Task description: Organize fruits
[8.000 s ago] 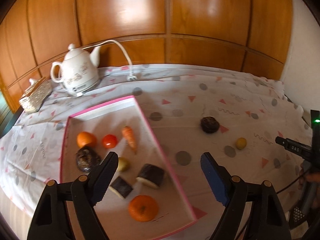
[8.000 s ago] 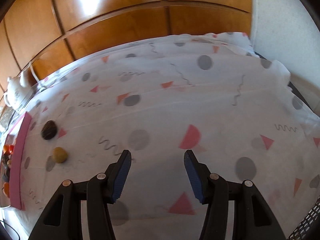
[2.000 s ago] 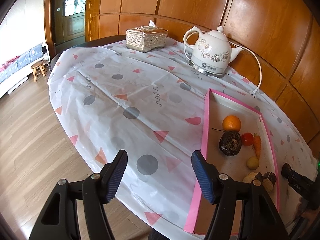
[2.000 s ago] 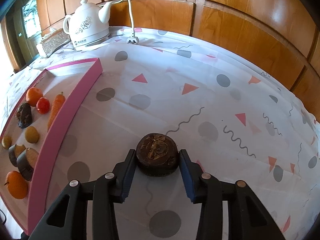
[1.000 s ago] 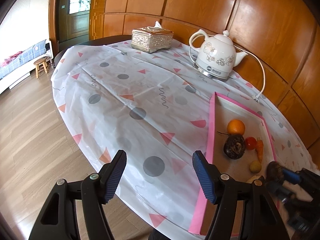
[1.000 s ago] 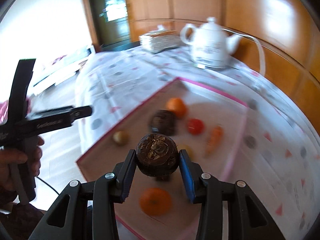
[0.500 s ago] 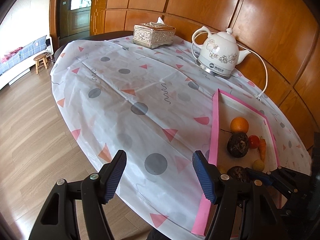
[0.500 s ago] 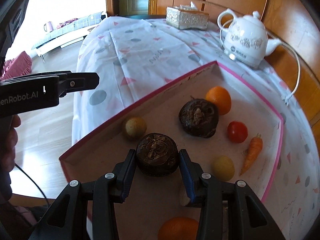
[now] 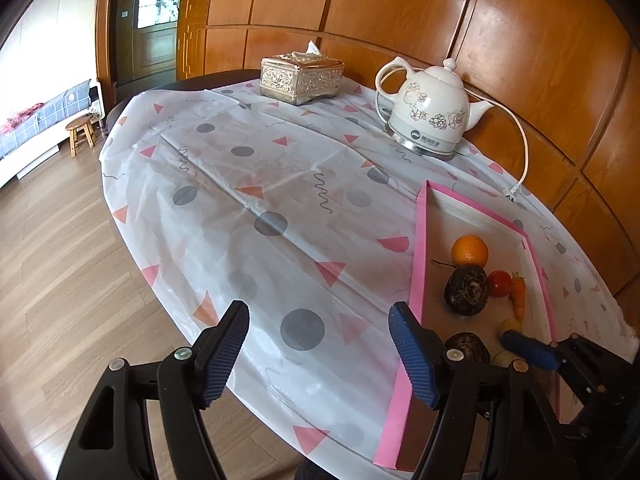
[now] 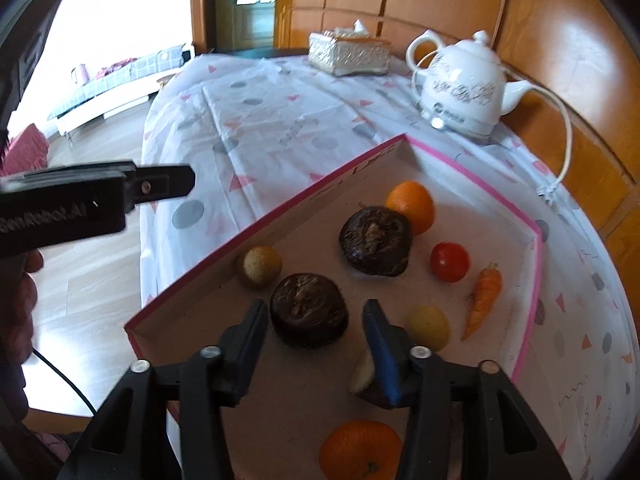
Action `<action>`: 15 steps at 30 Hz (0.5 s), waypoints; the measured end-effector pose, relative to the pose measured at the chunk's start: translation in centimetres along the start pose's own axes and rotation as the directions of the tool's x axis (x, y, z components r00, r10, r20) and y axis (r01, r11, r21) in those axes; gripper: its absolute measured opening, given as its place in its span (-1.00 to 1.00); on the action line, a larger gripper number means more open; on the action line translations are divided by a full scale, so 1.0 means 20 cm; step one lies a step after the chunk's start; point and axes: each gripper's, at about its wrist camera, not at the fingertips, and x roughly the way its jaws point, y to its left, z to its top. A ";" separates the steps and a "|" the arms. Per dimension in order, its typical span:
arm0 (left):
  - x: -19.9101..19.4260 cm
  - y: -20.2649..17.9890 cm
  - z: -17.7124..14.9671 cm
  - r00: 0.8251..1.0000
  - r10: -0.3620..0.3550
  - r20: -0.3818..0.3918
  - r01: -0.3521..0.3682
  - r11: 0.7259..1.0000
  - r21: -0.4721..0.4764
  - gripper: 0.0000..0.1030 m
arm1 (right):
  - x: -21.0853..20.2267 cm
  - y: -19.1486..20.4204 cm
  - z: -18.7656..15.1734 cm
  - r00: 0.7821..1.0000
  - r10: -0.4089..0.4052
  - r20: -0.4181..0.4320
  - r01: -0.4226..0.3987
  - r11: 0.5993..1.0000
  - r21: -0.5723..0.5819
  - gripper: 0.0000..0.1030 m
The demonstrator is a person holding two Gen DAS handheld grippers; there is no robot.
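Observation:
A dark brown round fruit [image 10: 308, 310] rests on the floor of the pink-rimmed box [image 10: 536, 248]. My right gripper [image 10: 315, 320] straddles it with its jaws opening, and the pads stand off the fruit on both sides. Around it lie another dark fruit [image 10: 376, 240], an orange [image 10: 412, 206], a tomato [image 10: 450, 262], a carrot [image 10: 484, 302] and a yellow fruit [image 10: 428, 322]. My left gripper [image 9: 316, 320] hangs over the tablecloth left of the box [image 9: 418, 248], empty, its jaws opening slightly wider.
A white kettle [image 9: 430, 114] with a cord and a silver tissue box [image 9: 302, 76] stand at the table's far side. A second orange [image 10: 360, 452] and a tan fruit [image 10: 260, 266] lie in the box. The table edge drops to wooden floor at the left.
My right gripper came down into the box with the dark fruit, set it on the floor and spread its jaws off it. The left gripper has stayed where it was.

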 end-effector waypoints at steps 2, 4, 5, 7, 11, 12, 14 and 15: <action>-0.01 -0.01 0.00 1.000 0.001 0.009 -0.001 1.000 0.004 0.43 | -0.04 -0.01 -0.01 1.000 -0.009 0.021 0.008 1.000 0.024 0.07; -0.02 -0.02 0.00 1.000 0.006 0.026 -0.007 1.000 0.014 0.46 | -0.07 -0.03 -0.01 0.999 -0.021 0.035 0.020 0.999 0.047 0.09; -0.03 -0.03 0.00 0.999 0.008 0.037 -0.009 1.000 0.019 0.47 | -0.09 -0.03 -0.02 0.998 -0.034 0.045 0.031 0.998 0.059 0.11; -0.05 -0.05 0.01 0.998 0.013 0.062 -0.015 0.999 0.038 0.55 | -0.14 -0.05 -0.04 0.996 -0.063 0.067 0.056 0.993 0.101 0.17; -0.12 -0.12 0.01 0.991 0.004 0.133 -0.016 0.996 0.090 0.75 | -0.24 -0.11 -0.11 0.978 -0.177 0.107 0.149 0.962 0.227 0.34; -0.14 -0.15 0.00 0.988 -0.004 0.152 -0.013 0.994 0.111 0.82 | -0.26 -0.14 -0.13 0.973 -0.207 0.107 0.171 0.946 0.274 0.36; -0.18 -0.20 -0.01 0.984 -0.019 0.178 -0.008 0.989 0.150 0.92 | -0.29 -0.18 -0.18 0.965 -0.241 0.104 0.194 0.920 0.340 0.36; -0.20 -0.24 -0.02 0.981 -0.025 0.191 -0.009 0.985 0.174 0.99 | -0.31 -0.19 -0.20 0.960 -0.261 0.100 0.209 0.907 0.365 0.36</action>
